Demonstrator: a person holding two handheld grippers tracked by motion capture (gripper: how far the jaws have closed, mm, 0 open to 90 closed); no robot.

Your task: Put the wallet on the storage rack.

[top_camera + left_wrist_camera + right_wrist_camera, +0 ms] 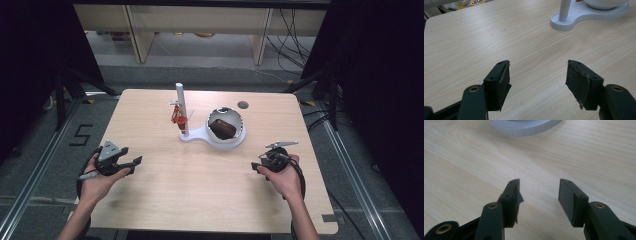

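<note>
1. While both hands rest low at the near edge of the pale wooden table (165, 190), the left gripper (134, 162) sits at about eight o'clock from the table's middle and the right gripper (259, 167) at about four o'clock; each has its black jaws standing well apart with only bare wood between them.
2. Farther out, near the table's middle, stands the white keyhole-shaped plastic base (197, 135) with an upright white post (180, 107).
3. A small red and gold trinket (176, 116) hangs from the post's side arm (too small to make out further).
4. At three o'clock from the post, on the same base, sits the round white bowl (239, 131), holding a dark brown oblong block (222, 128), well apart from both grippers.
5. By my judgement nothing is in hand yet: this is a ready pose. The next move calls for a forward reach toward the stand with jaws kept wide, then a careful closing on the block or trinket.
</note>
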